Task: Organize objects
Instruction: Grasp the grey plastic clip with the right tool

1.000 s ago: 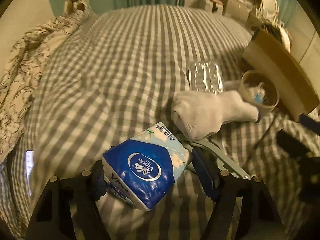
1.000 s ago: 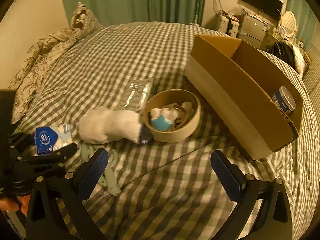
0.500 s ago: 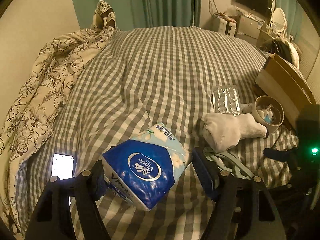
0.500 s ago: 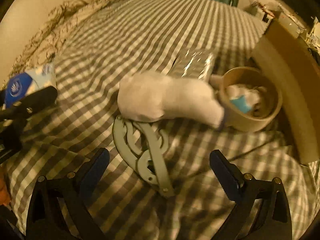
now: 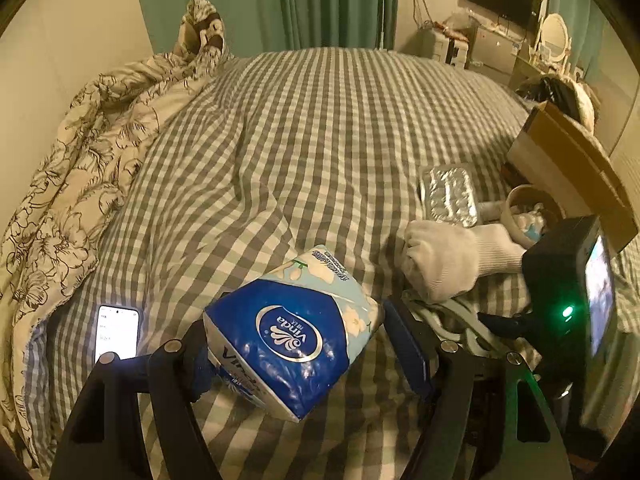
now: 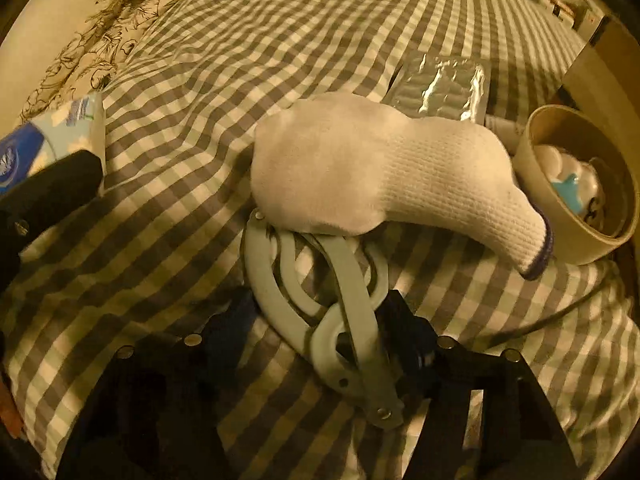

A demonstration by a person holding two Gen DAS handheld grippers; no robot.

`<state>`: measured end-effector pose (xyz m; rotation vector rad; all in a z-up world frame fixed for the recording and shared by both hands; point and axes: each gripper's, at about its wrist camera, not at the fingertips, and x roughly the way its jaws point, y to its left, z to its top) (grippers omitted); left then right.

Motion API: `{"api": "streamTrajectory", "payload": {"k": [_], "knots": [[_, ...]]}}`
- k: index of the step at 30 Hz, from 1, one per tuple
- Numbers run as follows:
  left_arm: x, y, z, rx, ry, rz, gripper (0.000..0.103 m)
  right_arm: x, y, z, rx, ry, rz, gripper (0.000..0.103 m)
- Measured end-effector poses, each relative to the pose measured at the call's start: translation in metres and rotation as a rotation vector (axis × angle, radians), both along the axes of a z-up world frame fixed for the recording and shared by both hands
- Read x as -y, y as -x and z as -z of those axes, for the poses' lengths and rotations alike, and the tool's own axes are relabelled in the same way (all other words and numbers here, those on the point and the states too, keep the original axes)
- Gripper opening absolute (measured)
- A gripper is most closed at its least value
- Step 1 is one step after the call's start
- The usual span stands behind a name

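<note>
My left gripper (image 5: 294,344) is shut on a blue and white Vinda tissue pack (image 5: 292,330) and holds it above the checked bed; the pack also shows at the left edge of the right wrist view (image 6: 52,136). My right gripper (image 6: 320,320) sits low on the bed with its fingers either side of a pale green folding trivet (image 6: 332,300), close around it. A white sock (image 6: 372,172) lies on the trivet's far end. A foil pack (image 6: 440,88) lies beyond the sock. A round cardboard tub (image 6: 576,184) holds small items.
A cardboard box (image 5: 572,168) stands at the right edge of the bed. A lit phone (image 5: 116,332) lies at the left near a flowered quilt (image 5: 80,168). Furniture and a screen stand behind the bed.
My right gripper has dropped down and forward onto the trivet, and its fingers have closed in around it. My left gripper has lifted back with the tissue pack still in it.
</note>
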<state>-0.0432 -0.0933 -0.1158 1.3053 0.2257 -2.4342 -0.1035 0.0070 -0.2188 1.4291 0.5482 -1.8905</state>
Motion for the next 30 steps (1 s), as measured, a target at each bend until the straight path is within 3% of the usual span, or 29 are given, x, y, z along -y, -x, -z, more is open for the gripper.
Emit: {"api": "streamTrajectory", "payload": {"k": [6, 8, 9, 17, 23, 24, 26, 27, 28, 30], "knots": [[-0.010, -0.010, -0.024, -0.044, 0.032, 0.022, 0.076, -0.008, -0.018, -0.023, -0.060, 0.069, -0.008, 0.061], [-0.012, -0.014, -0.031, -0.056, 0.040, 0.025, 0.076, -0.010, -0.024, -0.032, -0.086, 0.086, -0.010, 0.012], [-0.013, -0.016, -0.034, -0.061, 0.043, 0.026, 0.076, -0.013, -0.029, -0.034, -0.087, 0.109, -0.015, 0.003], [-0.023, -0.027, -0.053, -0.097, 0.065, 0.034, 0.076, -0.024, -0.034, -0.044, -0.108, 0.138, -0.011, 0.001], [-0.017, -0.029, -0.048, -0.080, 0.065, 0.007, 0.076, -0.027, -0.040, -0.051, -0.144, 0.154, -0.029, 0.001], [-0.015, -0.028, -0.045, -0.074, 0.062, 0.002, 0.076, -0.027, -0.040, -0.051, -0.153, 0.149, -0.026, 0.004], [-0.010, -0.027, -0.039, -0.062, 0.056, -0.007, 0.076, -0.030, -0.040, -0.051, -0.168, 0.141, -0.015, 0.021], [-0.007, -0.026, -0.035, -0.054, 0.051, -0.013, 0.076, -0.031, -0.037, -0.053, -0.176, 0.150, -0.011, 0.037], [-0.005, -0.025, -0.032, -0.049, 0.049, -0.017, 0.076, -0.033, -0.038, -0.057, -0.182, 0.162, -0.008, 0.043], [0.000, -0.023, -0.025, -0.033, 0.041, -0.028, 0.076, -0.034, -0.037, -0.063, -0.199, 0.183, -0.009, 0.044]]}}
